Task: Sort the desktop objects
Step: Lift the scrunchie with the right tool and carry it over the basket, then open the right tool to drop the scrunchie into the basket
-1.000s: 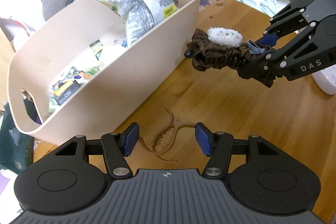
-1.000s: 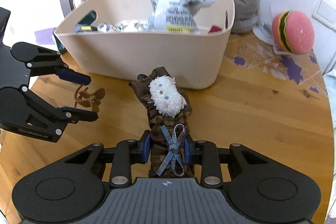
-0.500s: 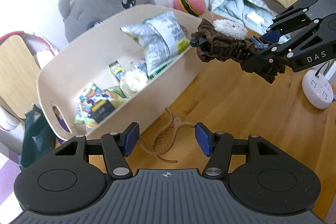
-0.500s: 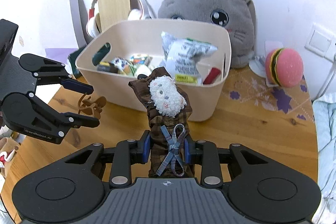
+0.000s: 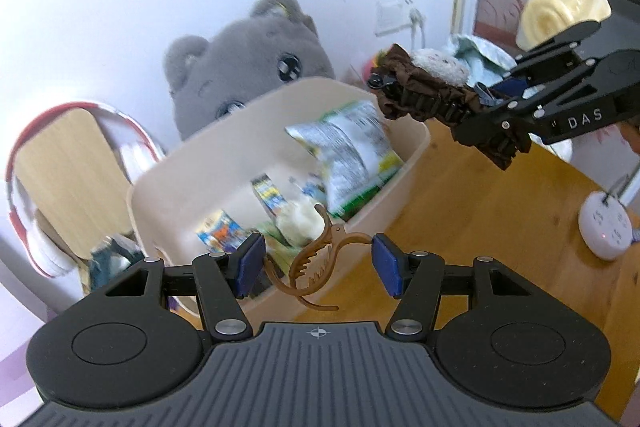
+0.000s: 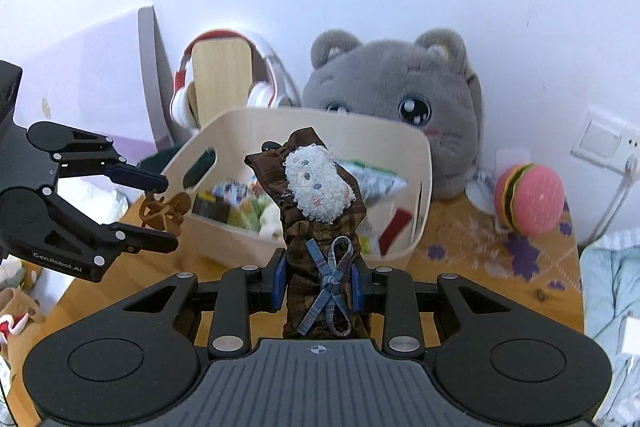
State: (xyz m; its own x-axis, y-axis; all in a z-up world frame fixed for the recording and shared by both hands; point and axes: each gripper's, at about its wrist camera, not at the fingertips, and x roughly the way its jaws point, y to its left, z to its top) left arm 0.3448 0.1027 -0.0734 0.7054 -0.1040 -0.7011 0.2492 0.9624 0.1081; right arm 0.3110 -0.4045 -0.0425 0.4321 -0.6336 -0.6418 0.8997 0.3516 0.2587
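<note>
You have lifted both grippers off the table, so both things are ready to drop in the beige basket (image 5: pixel 404 163). Your left gripper (image 5: pixel 318 263), half open, holds the brown claw clip (image 5: pixel 316 263) over the basket's near rim. Your right gripper (image 6: pixel 318 281), nearly closed, clamps the brown scrunchie clip (image 6: pixel 316 195) before the near wall.

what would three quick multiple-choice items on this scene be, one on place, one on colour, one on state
1. Where is the snack bag?
A in the bin
B on the floor
C under the plush

2. What colour is the hair claw?
A blue
B brown
C white

3. What is the right gripper doing?
A hanging open
B shut on the scrunchie
C shut on the burger toy

A: the bag leans inside the bin.
B: the claw is amber brown.
B: its fingers pinch the scrunchie.
</note>
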